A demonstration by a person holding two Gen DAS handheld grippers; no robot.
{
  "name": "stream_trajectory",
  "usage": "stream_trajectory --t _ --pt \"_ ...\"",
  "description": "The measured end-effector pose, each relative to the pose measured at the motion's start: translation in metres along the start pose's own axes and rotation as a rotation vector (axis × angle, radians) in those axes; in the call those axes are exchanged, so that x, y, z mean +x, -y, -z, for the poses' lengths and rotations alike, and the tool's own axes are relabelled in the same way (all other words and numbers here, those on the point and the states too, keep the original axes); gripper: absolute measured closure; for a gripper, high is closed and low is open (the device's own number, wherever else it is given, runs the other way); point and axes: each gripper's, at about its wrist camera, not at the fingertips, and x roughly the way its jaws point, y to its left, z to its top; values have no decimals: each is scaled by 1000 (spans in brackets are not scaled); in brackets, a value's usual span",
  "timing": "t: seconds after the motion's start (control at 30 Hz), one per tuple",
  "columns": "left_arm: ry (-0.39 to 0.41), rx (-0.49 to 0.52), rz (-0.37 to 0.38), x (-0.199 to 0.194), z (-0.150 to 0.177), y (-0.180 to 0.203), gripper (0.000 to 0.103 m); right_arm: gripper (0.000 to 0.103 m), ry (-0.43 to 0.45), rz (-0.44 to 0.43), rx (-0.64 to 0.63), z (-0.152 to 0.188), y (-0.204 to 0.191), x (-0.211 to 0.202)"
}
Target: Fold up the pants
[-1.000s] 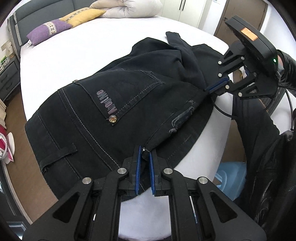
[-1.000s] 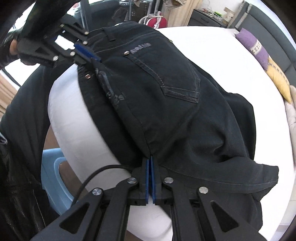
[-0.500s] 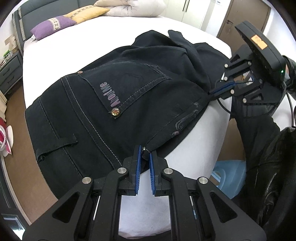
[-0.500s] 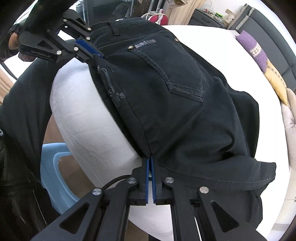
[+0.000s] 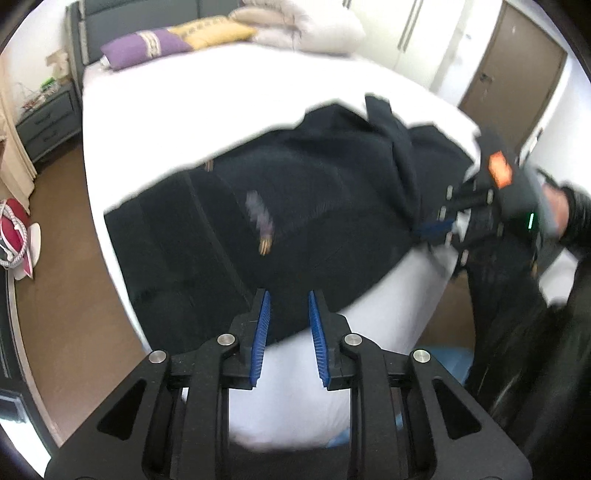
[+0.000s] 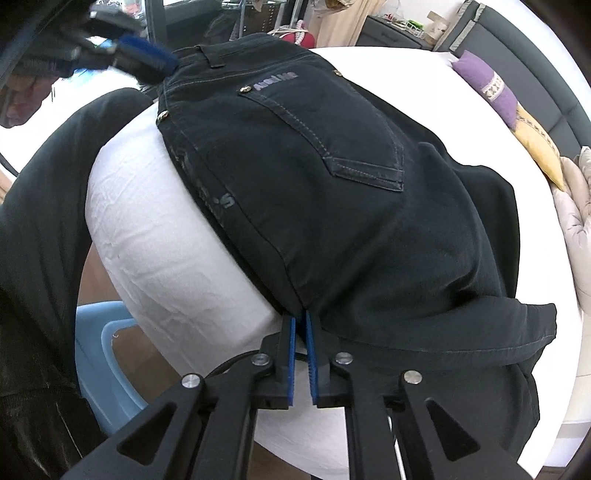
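While spread back-pocket-up across the near corner of a white bed (image 6: 155, 236), black pants (image 6: 332, 192) draped over the mattress edge. Left gripper (image 5: 286, 299) parted wide above the waistband edge, blue pads (image 5: 261, 325) apart with no cloth between them; right gripper (image 6: 300, 325) pinched nearly closed on the pants' side seam at the bed's edge. Purple pillow (image 5: 147, 42) and yellow pillow (image 5: 214, 29) lined up by the grey headboard (image 5: 140, 16), well apart from the pants; blue stool (image 6: 99, 354) beside the bed below.
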Motion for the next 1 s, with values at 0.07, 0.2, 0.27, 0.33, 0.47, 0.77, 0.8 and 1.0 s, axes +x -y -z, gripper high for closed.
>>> stream_trajectory --t 0.07,0.2,0.27,0.33,0.47,0.77,0.8,1.0 --pt "44 -36 23 4 -16 8 82 93 4 4 14 4 -3 1" --pt "54 -86 69 56 -51 36 82 90 24 -5 75 12 -6 -1" --pt "-8 -108 84 92 -55 46 82 86 44 -15 117 14 -2 -4" --pt "-100 -134 53 129 -50 48 82 69 75 -57 183 17 4 -6" --pt "-48 -241 103 130 -44 34 82 57 187 -236 394 39 34 -25" --pt "-62 -257 118 138 -49 30 82 57 525 -432 1254 168 226 -35" --pt "-61 -260 120 141 -46 30 82 57 576 -453 1352 184 248 -32" --pt "-63 -274 125 134 -37 20 82 57 650 -517 1645 224 323 7"
